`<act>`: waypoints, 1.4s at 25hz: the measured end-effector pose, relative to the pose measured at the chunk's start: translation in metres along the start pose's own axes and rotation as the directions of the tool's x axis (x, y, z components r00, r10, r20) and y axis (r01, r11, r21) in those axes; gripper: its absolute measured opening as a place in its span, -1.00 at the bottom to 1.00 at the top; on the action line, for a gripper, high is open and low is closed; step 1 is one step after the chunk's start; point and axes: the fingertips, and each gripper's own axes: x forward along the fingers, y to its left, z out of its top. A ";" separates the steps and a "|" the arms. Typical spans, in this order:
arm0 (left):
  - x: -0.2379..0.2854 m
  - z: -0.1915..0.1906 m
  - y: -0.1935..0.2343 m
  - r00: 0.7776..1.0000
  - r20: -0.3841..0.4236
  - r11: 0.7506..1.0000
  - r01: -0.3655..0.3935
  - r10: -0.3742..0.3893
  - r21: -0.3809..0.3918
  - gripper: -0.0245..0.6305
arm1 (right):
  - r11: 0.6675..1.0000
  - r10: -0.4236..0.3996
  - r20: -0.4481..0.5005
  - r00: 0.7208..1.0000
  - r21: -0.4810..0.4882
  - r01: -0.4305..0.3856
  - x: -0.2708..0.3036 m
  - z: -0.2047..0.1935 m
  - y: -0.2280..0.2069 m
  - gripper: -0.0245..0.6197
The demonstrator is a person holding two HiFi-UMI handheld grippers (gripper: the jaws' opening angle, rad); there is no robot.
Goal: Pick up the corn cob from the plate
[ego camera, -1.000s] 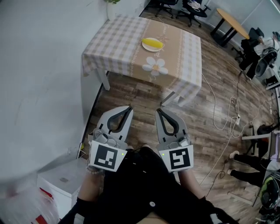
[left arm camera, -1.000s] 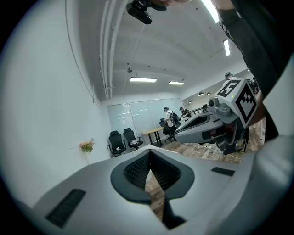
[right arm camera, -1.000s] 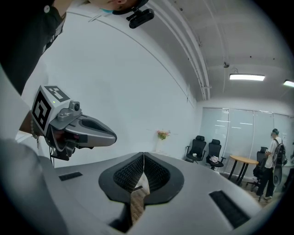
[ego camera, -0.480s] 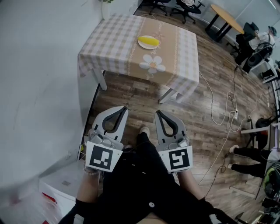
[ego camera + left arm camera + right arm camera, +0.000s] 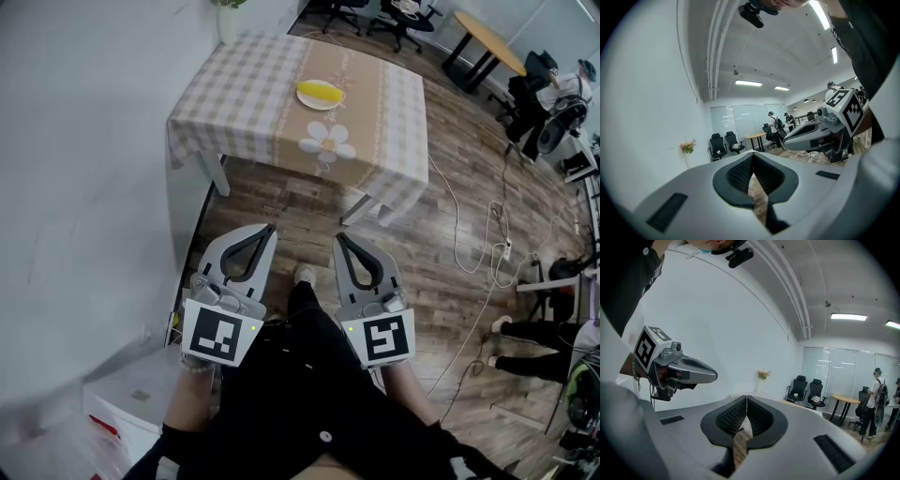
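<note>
A yellow corn cob point(image 5: 319, 92) lies on a small white plate point(image 5: 305, 98) on a table with a checked cloth point(image 5: 244, 94), far ahead in the head view. My left gripper point(image 5: 270, 228) and right gripper point(image 5: 339, 237) hang side by side over the wooden floor, well short of the table. Both are shut with nothing between the jaws. In the left gripper view the left gripper point(image 5: 752, 157) has its tips together, and the right gripper point(image 5: 787, 137) shows beside it. The right gripper point(image 5: 746, 399) is likewise closed in its own view.
A white wall point(image 5: 84, 169) runs along the left. A white box point(image 5: 131, 398) sits by my left side. Cables point(image 5: 487, 272) trail over the floor at the right, near office chairs point(image 5: 394, 11), a round table point(image 5: 487, 42) and people.
The view has shifted slightly, so the table sits a little farther left and higher than a second ago. A shoe tip now shows between the grippers. Both grippers stay shut.
</note>
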 end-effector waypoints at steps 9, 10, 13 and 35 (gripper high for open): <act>0.038 0.008 0.009 1.000 0.003 1.000 -0.005 0.005 0.022 -0.89 | 1.000 0.017 0.019 1.000 0.009 -0.017 0.027 -0.002 -0.030 -0.80; 0.043 0.008 0.011 1.000 0.003 1.000 -0.007 0.007 0.021 -0.89 | 1.000 0.019 0.020 1.000 0.011 -0.019 0.030 -0.002 -0.033 -0.80; 0.059 0.007 0.016 1.000 -0.001 1.000 -0.016 0.016 0.016 -0.89 | 1.000 0.024 0.022 0.999 0.020 -0.024 0.041 -0.005 -0.047 -0.80; 0.189 0.023 0.069 0.995 -0.013 0.995 -0.101 0.101 0.019 -0.89 | 0.996 0.094 0.056 0.994 -0.015 -0.093 0.138 -0.001 -0.165 -0.80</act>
